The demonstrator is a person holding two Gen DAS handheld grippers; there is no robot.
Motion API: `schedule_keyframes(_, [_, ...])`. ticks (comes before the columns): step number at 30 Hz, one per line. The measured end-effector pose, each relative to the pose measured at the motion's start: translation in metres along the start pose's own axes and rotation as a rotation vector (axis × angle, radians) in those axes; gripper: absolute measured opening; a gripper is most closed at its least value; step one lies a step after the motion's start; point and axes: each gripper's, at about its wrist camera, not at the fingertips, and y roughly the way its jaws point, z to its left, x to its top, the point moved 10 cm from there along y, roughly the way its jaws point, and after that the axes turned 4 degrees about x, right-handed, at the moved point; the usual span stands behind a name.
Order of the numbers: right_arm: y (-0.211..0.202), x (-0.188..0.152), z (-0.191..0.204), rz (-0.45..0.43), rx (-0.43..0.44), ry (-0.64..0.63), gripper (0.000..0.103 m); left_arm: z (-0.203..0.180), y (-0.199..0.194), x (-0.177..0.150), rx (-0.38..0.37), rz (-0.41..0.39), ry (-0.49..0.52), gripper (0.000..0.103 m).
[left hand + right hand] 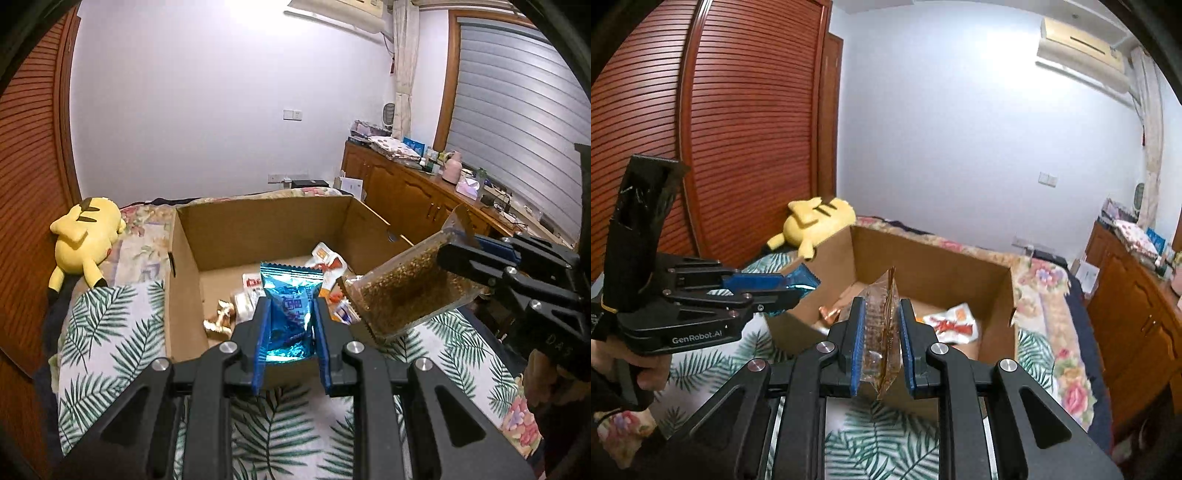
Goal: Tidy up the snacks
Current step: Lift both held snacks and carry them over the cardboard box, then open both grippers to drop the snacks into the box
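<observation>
An open cardboard box lies on the bed and holds several snack packets, among them gold-wrapped sweets and a white and red packet. My left gripper is shut on a shiny blue snack bag, held over the box's near edge. My right gripper is shut on a clear bag of brown granules, also above the near edge. In the left wrist view that bag hangs over the box's right front corner. In the right wrist view the left gripper holds the blue bag at the box's left wall.
A yellow plush toy lies left of the box beside a wooden wardrobe. A leaf-patterned cover spreads under the box. A wooden sideboard with clutter on top stands at the right.
</observation>
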Motion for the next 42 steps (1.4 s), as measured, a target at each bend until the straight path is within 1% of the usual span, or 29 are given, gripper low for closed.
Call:
schedule_keyframes(10, [0.032, 0.008, -0.024, 0.011, -0.034, 0.008, 0.016, 0.008, 0.037, 0.01, 0.02, 0.023, -0.005, 0.02])
schedule_keyframes(18, [0.061, -0.005, -0.039, 0.045, -0.037, 0.049, 0.016, 0.016, 0.067, 0.005, 0.03, 0.063, -0.021, 0.021])
schedule_keyframes(24, [0.082, -0.024, -0.04, 0.088, -0.029, 0.071, 0.016, 0.014, 0.08, 0.001, 0.035, 0.079, -0.016, 0.021])
schedule_keyframes(27, [0.09, -0.031, -0.041, 0.107, -0.021, 0.088, 0.016, 0.015, 0.085, 0.0, 0.04, 0.086, -0.02, 0.023])
schedule_keyframes(33, [0.098, -0.045, -0.041, 0.141, 0.002, 0.125, 0.017, 0.016, 0.087, -0.004, 0.057, 0.092, -0.021, 0.025])
schedule_keyframes(38, [0.097, -0.045, -0.039, 0.144, 0.013, 0.145, 0.017, 0.011, 0.087, -0.006, 0.061, 0.102, -0.01, 0.026])
schedule_keyframes(40, [0.097, -0.045, -0.039, 0.149, 0.012, 0.145, 0.019, 0.01, 0.087, -0.006, 0.065, 0.109, -0.002, 0.032])
schedule_keyframes(41, [0.097, -0.044, -0.04, 0.147, 0.008, 0.148, 0.023, 0.01, 0.088, -0.005, 0.068, 0.109, 0.0, 0.034])
schedule_keyframes(42, [0.098, -0.044, -0.041, 0.146, 0.01, 0.152, 0.024, 0.01, 0.088, -0.005, 0.075, 0.109, 0.004, 0.039])
